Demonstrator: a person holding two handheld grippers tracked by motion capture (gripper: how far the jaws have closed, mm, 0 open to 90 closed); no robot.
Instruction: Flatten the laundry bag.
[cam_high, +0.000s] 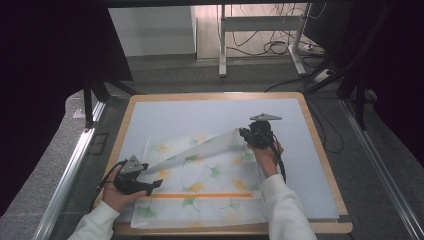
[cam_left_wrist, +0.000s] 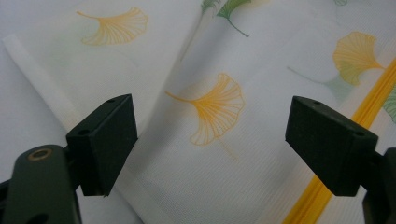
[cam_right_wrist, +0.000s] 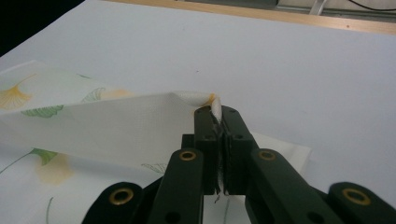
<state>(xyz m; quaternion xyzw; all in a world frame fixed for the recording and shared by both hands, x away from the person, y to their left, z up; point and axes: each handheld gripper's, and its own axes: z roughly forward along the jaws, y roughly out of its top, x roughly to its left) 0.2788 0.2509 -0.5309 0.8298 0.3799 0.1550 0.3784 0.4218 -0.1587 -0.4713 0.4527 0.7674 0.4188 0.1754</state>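
High view shows a thin cloth (cam_high: 200, 185) with yellow and green leaf prints and an orange stripe, lying on the white mat of the tabletop (cam_high: 320, 165). It takes up the near middle of the mat. The right gripper (cam_high: 246, 134) holds the far right corner pinched tight between its fingers (cam_right_wrist: 205, 135) and has that corner lifted, so the cloth hangs in a slanted fold. The left gripper (cam_high: 156, 184) sits over the near left part, its fingers (cam_left_wrist: 105, 140) wide apart with nothing held.

I think the cloth is very light and floppy. It will bend, sag and slide easily. Corners and edges look like the best places to grab, since the flat middle gives little to pinch.
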